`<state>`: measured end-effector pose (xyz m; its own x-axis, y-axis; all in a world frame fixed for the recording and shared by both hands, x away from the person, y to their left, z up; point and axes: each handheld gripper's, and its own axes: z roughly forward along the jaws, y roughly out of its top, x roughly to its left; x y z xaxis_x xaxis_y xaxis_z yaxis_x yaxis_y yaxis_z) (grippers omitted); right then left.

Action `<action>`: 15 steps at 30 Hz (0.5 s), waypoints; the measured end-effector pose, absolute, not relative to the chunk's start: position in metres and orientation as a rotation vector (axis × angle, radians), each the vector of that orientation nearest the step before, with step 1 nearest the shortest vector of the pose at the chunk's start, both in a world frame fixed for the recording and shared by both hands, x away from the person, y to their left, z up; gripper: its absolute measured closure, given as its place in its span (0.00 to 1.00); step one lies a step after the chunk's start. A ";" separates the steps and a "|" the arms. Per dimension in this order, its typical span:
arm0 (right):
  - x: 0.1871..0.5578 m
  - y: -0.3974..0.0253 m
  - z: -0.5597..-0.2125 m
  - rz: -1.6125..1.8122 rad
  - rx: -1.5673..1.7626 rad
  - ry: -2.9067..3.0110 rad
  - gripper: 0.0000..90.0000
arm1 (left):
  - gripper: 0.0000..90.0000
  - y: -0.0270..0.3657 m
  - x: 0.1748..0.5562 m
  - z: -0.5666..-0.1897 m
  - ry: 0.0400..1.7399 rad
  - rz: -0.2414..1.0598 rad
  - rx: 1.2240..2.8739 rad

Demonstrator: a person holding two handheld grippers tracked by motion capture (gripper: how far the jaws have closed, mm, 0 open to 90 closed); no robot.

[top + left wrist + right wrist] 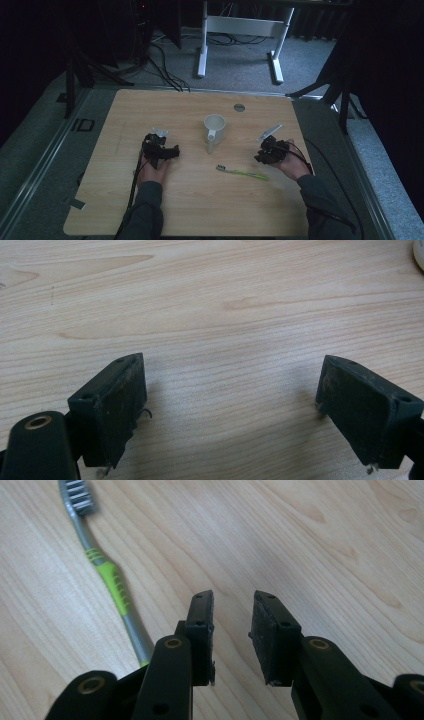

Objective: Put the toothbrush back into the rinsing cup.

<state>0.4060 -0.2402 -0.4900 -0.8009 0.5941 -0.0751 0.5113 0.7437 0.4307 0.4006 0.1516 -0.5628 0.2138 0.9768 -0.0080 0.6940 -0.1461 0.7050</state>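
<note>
I hold a gripper in each hand, both low over the wooden table (pixel 125 210), and I take the toothbrush (pixel 242 173) as my mark for everything else.

Nearest to me, the toothbrush lies flat on the table in front of me, a little to my right, its bristled head pointing toward my left and its green-and-grey handle running off toward my right hand.

My right gripper (pixel 262 156) sits just beyond the handle end of the toothbrush, close to it but not touching. In the right gripper view (pixel 232 636) its jaws stand a narrow gap apart with nothing but bare wood between them, and the toothbrush (pixel 114 586) lies just beside the left jaw, outside the gap.

My left gripper (pixel 170 152) rests well apart from the toothbrush, off past its bristled head. In the left gripper view (pixel 230 405) its jaws are spread wide over bare wood, gripping nothing.

Farther out, beyond the toothbrush's head, stands the white mug (pixel 214 127), upright, its handle turned toward me, roughly midway between my two grippers.
</note>
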 end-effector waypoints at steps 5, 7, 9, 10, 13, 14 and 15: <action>0.407 -0.235 -0.489 0.580 0.854 2.756 0.80 | 0.15 0.152 0.401 -0.563 1.542 0.627 1.910; 0.406 -0.234 -0.489 0.577 0.855 2.760 0.80 | 0.15 0.152 0.401 -0.563 1.542 0.627 1.910; 0.406 -0.230 -0.488 0.571 0.831 2.773 0.82 | 0.15 0.152 0.401 -0.563 1.542 0.627 1.909; 0.406 -0.229 -0.487 0.567 0.824 2.777 0.82 | 0.15 0.152 0.401 -0.563 1.542 0.627 1.910; 0.406 -0.226 -0.487 0.565 0.810 2.783 0.84 | 0.15 0.152 0.401 -0.563 1.542 0.627 1.910; 0.406 -0.225 -0.487 0.563 0.810 2.785 0.84 | 0.15 0.152 0.401 -0.563 1.542 0.627 1.910; 0.406 -0.224 -0.487 0.560 0.804 2.788 0.85 | 0.15 0.152 0.401 -0.563 1.542 0.627 1.910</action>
<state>0.4059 -0.2243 -0.4870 -0.8358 0.5443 -0.0726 0.4740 0.7819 0.4050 0.4006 0.1516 -0.5628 0.2137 0.9769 -0.0080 0.6940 -0.1460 0.7050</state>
